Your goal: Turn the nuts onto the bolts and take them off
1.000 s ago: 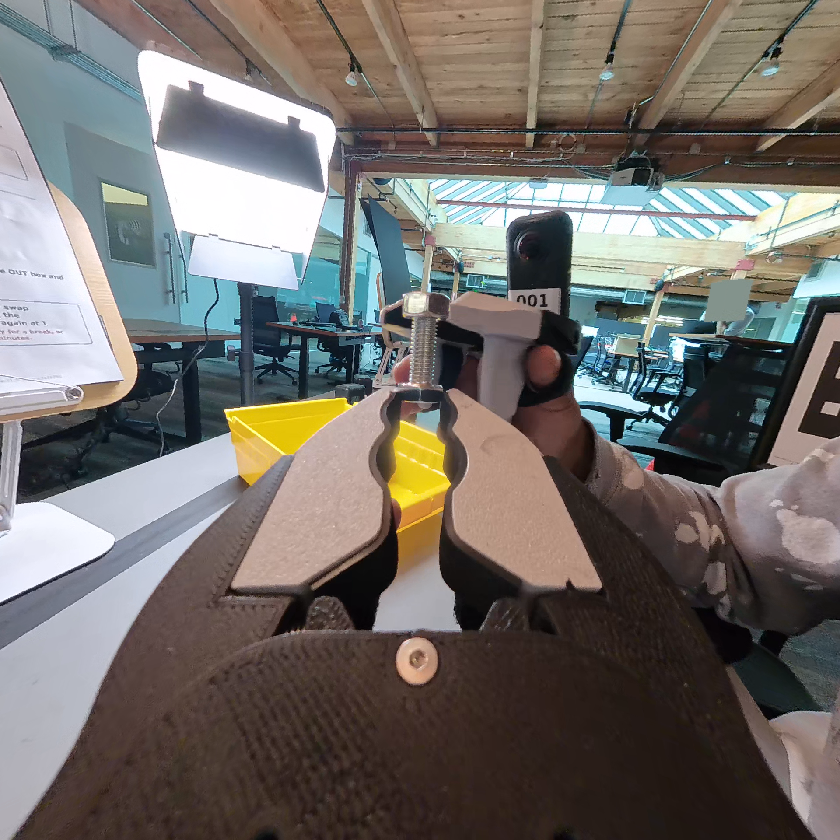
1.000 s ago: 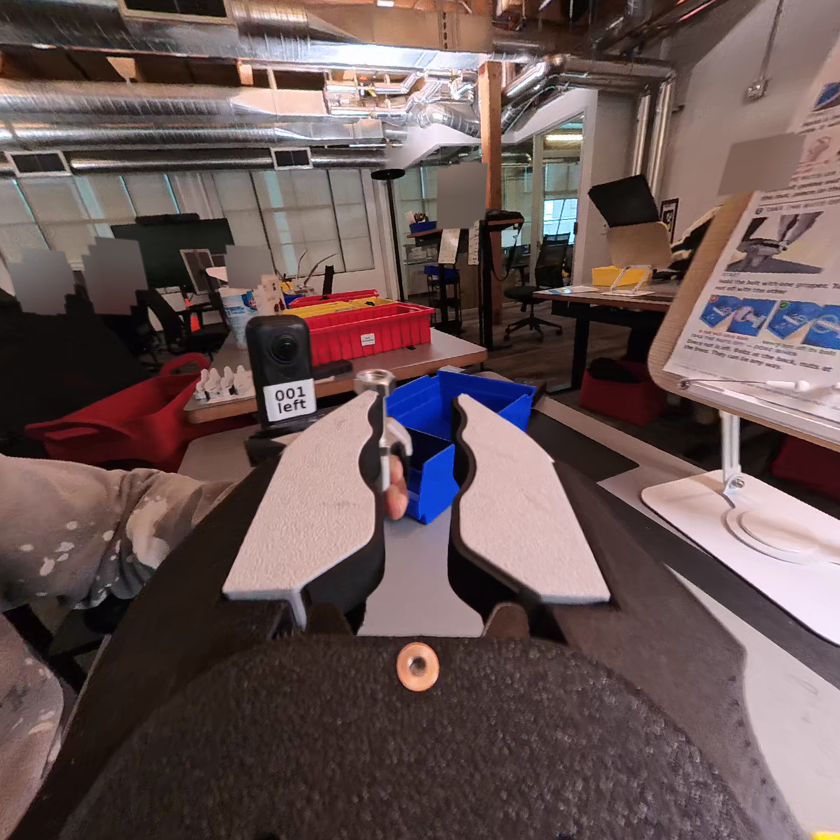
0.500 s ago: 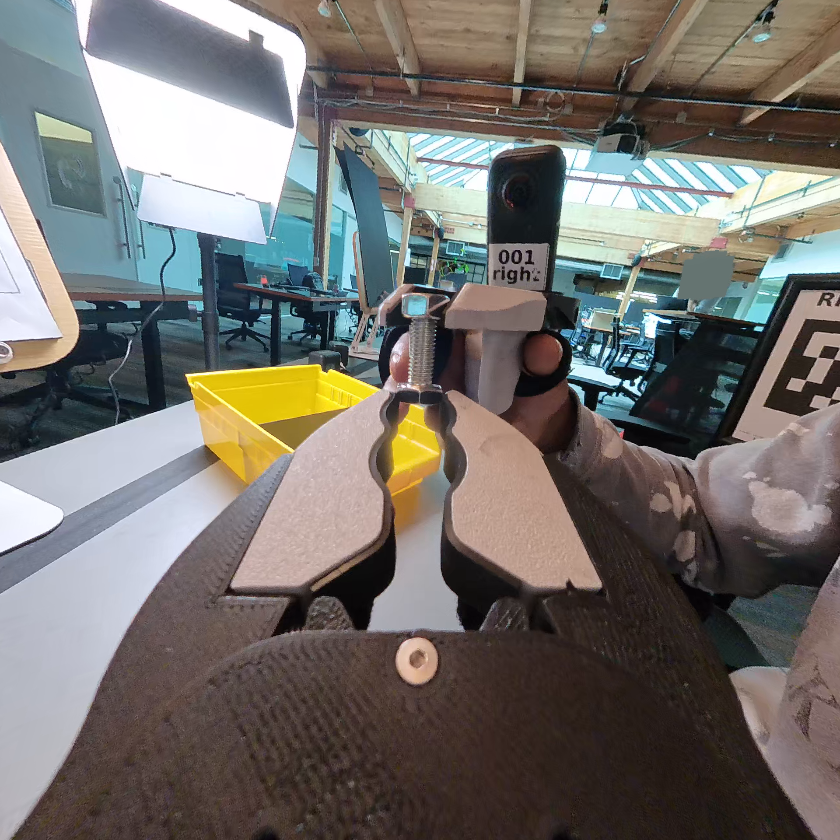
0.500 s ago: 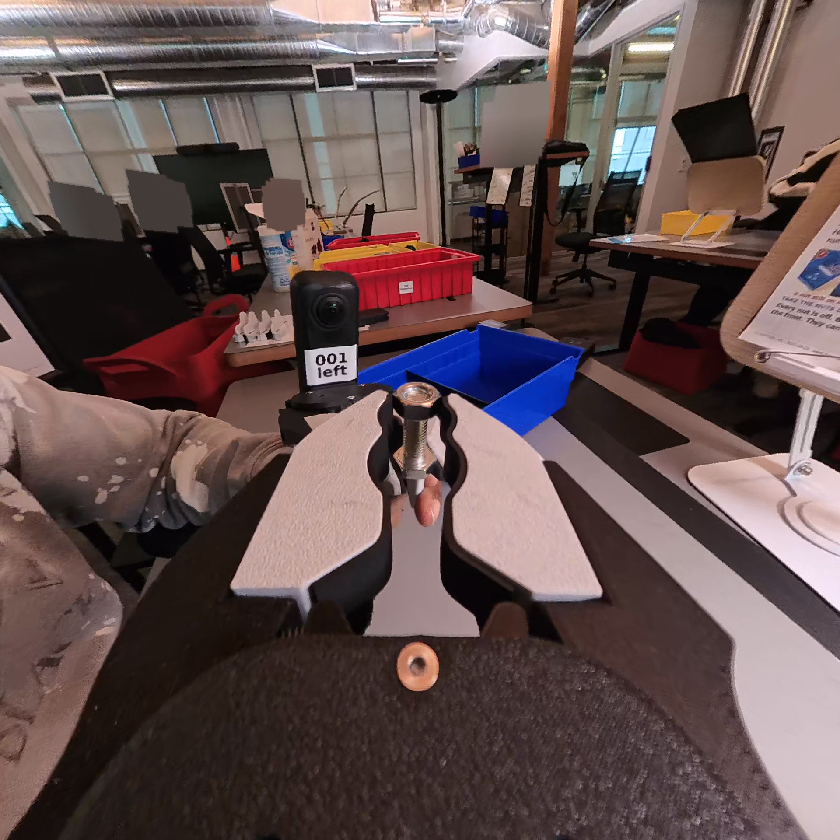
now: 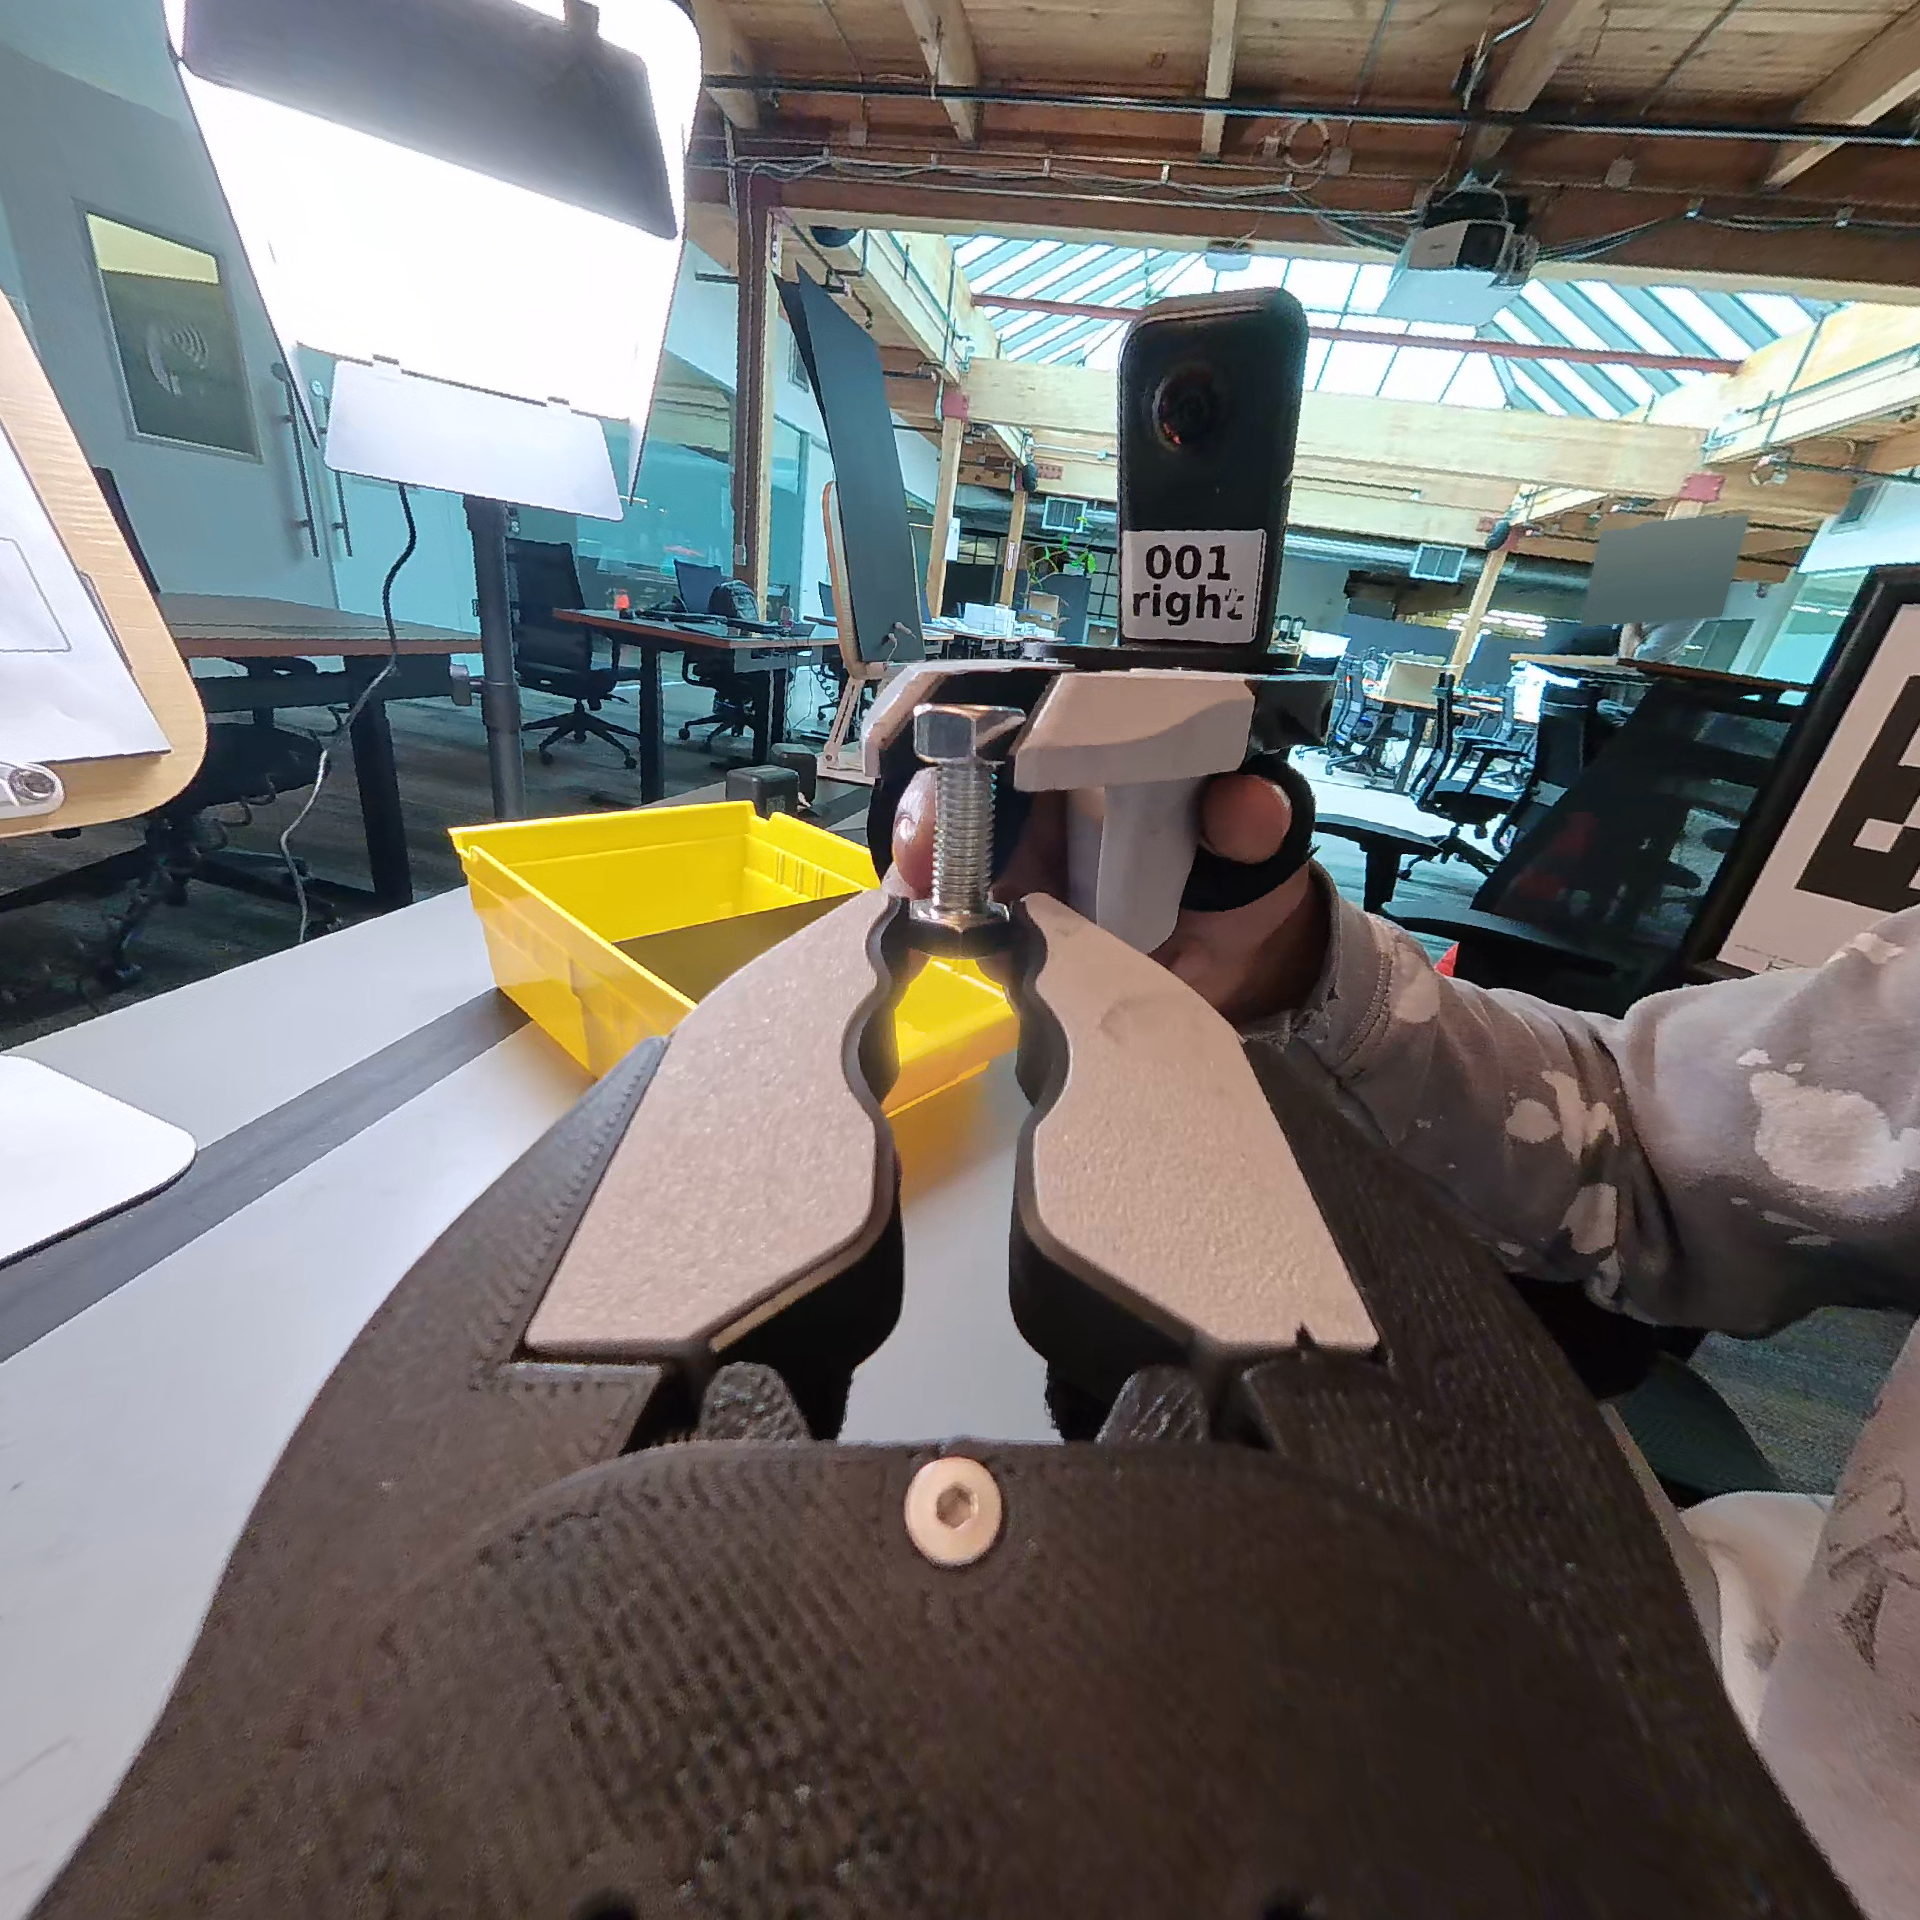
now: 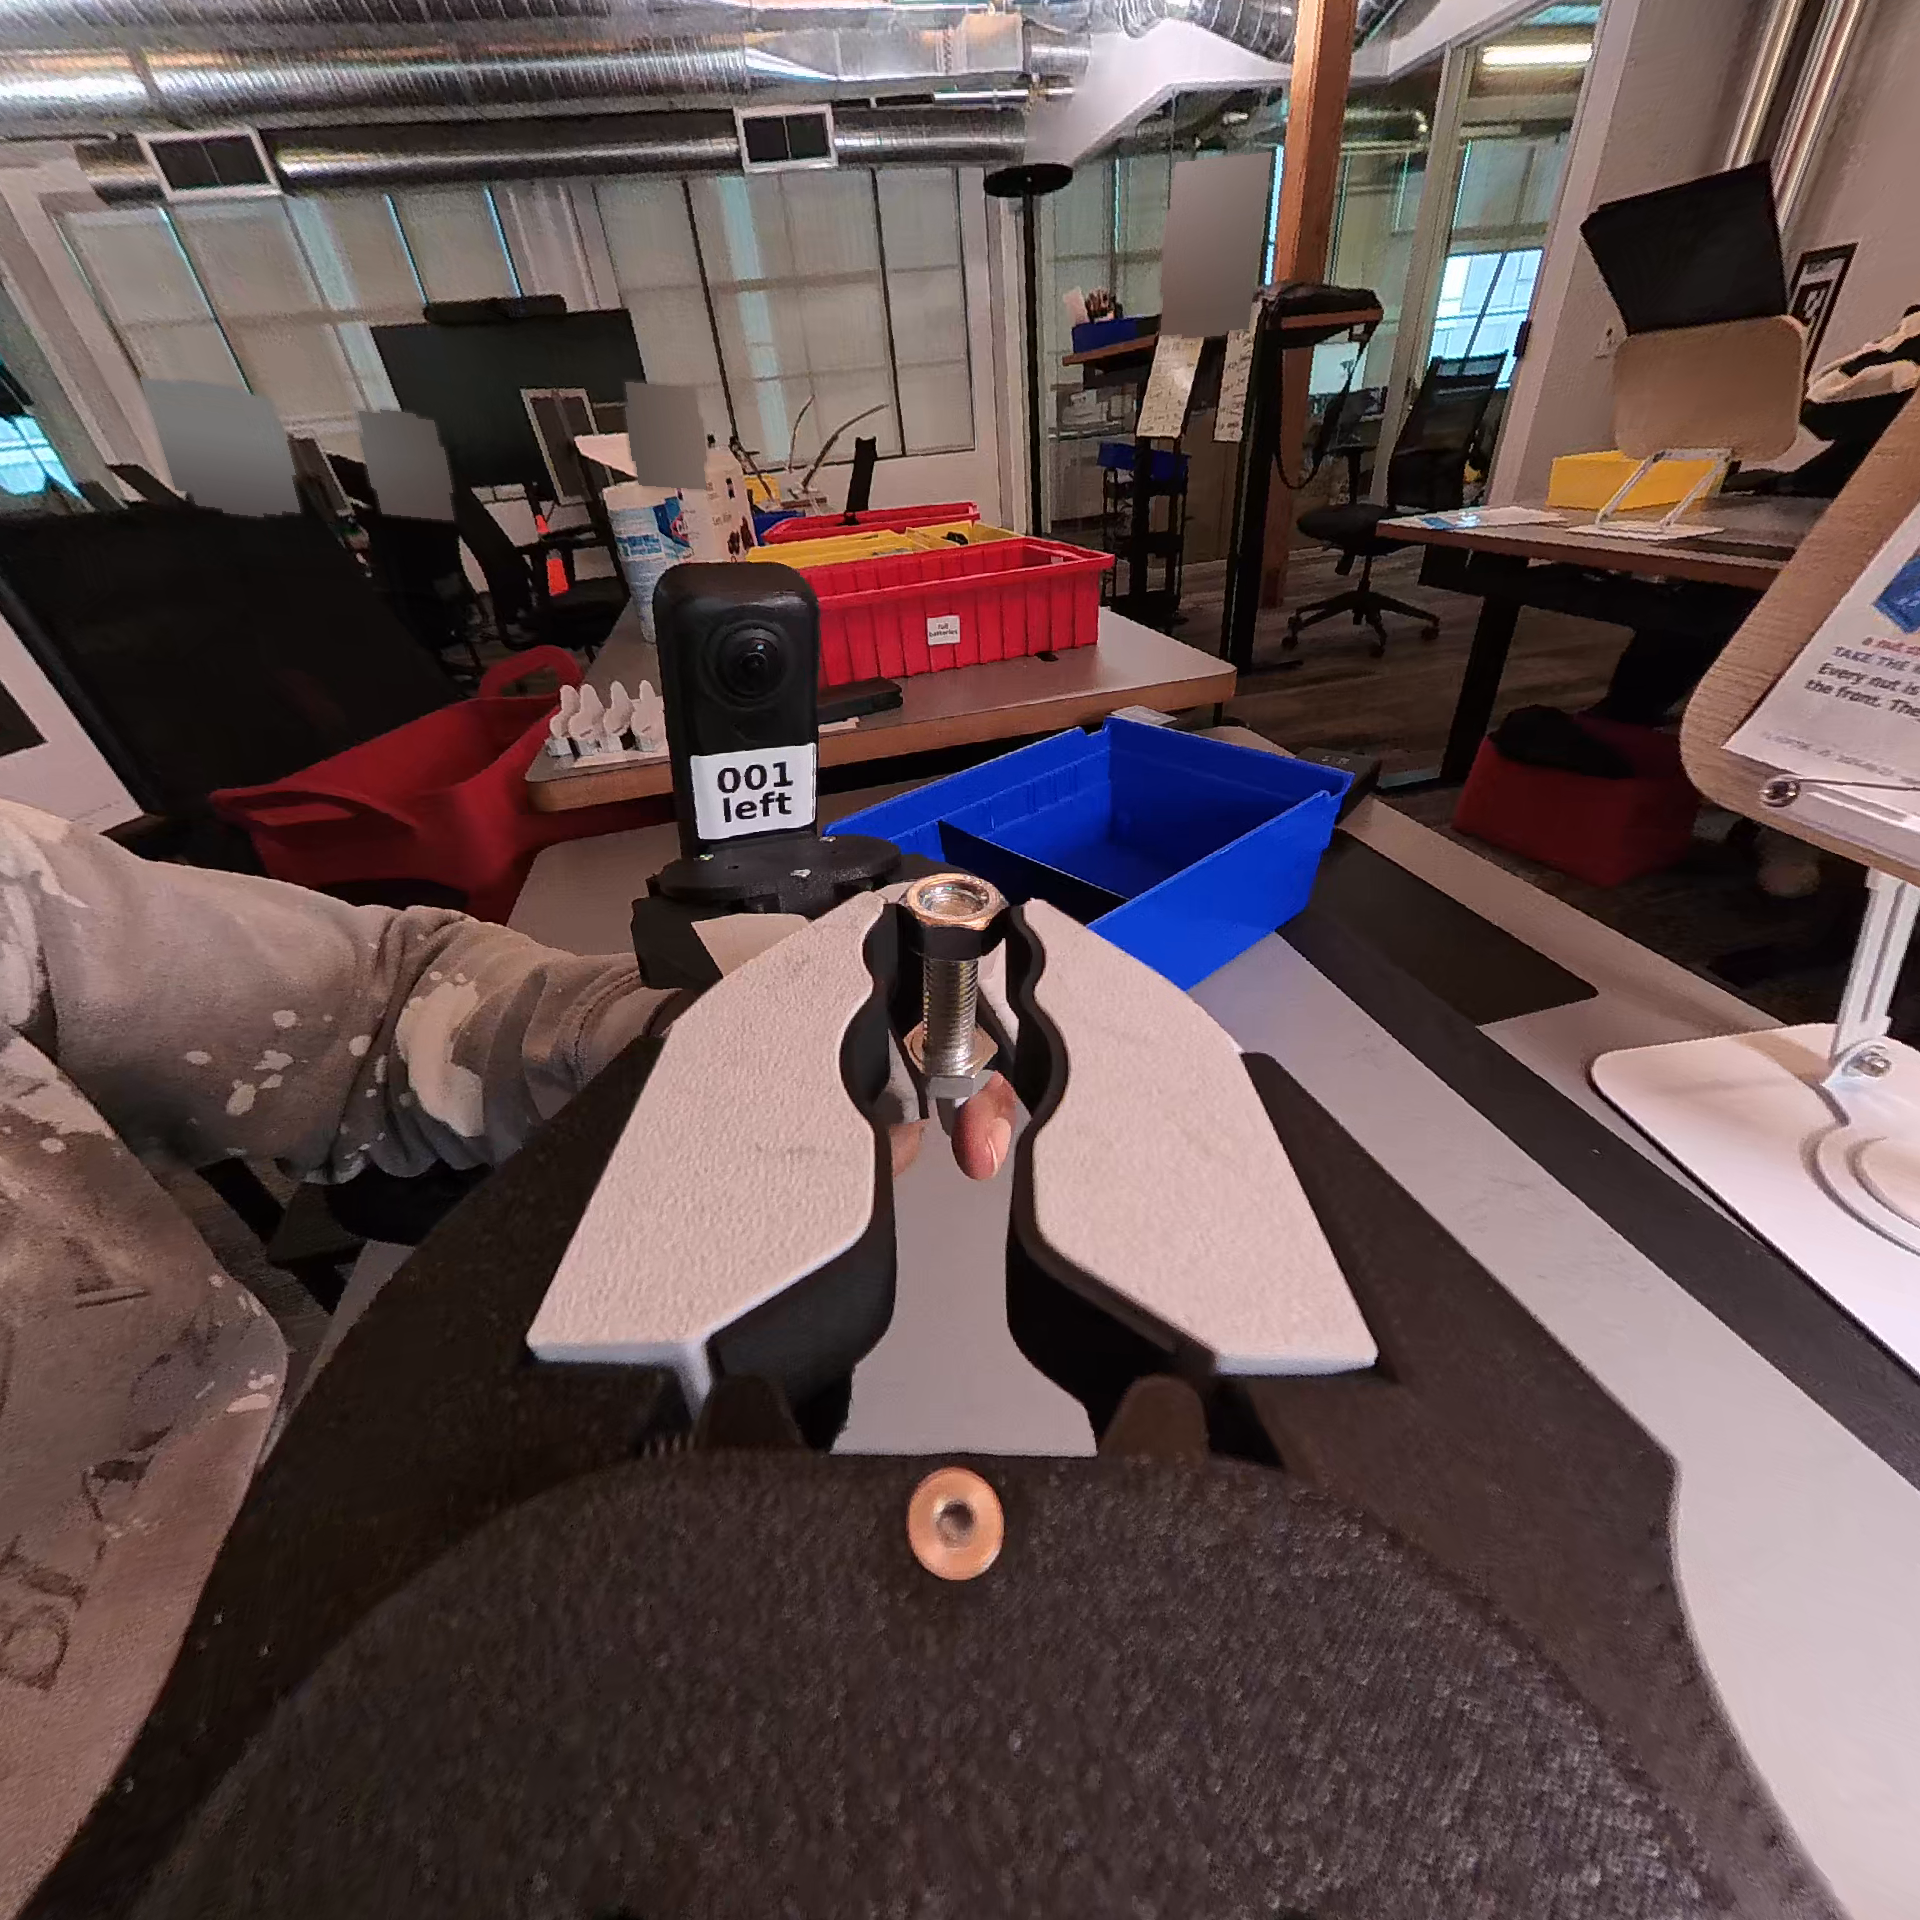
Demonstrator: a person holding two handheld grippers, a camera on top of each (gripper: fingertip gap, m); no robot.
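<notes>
My left claw [image 5: 957, 928] grips the nut [image 5: 958, 921]; my right claw [image 6: 952, 921] clamps the upright, threaded silver bolt [image 5: 962, 812] by its head.

The right gripper [image 6: 951, 930] pinches the top of an upright bolt [image 6: 951, 997], whose lower end carries a nut [image 6: 948, 1062]. Behind stand the left gripper's black camera [image 6: 736, 686] and a blue bin [image 6: 1195, 914] on the grey table [image 6: 1455, 1226].

shiny metal bolt [image 5: 964, 831], glossy plastic bin [image 5: 582, 914]
</notes>
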